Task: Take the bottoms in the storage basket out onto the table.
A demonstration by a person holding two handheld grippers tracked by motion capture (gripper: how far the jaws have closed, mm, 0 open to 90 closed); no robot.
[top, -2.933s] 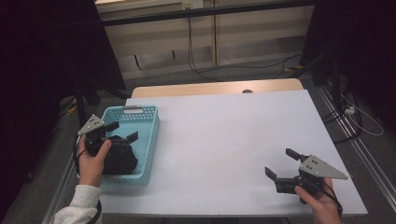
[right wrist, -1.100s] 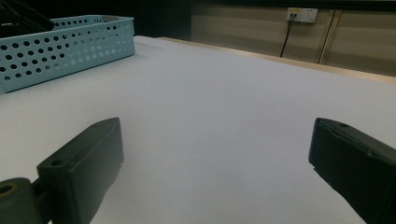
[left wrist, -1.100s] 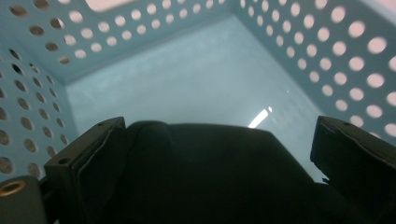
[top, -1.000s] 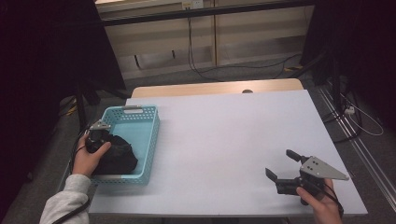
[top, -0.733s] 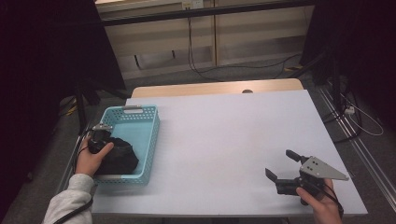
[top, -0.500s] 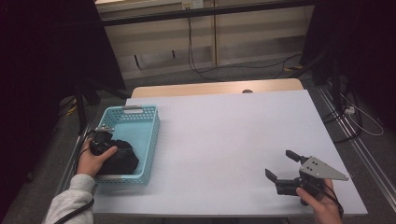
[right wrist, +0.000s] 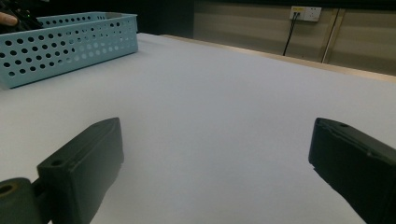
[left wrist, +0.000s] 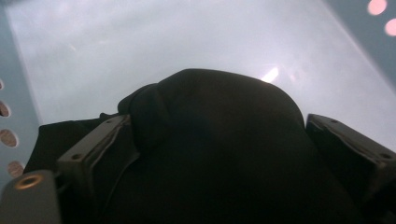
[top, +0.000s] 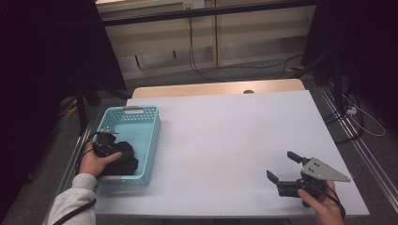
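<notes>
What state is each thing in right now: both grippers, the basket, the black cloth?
Left gripper: down in the basket, fingers just closing around the cloth.
Right gripper: open, holding nothing, over the table.
Blue basket: upright at the table's left edge.
Black cloth: bunched inside the basket.

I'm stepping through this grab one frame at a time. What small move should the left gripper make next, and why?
Probably finish closing. The left gripper sits down in the blue basket with the black cloth bulging between its jaws, which have just been closing but look not yet clamped. Lift only once it pinches.
</notes>
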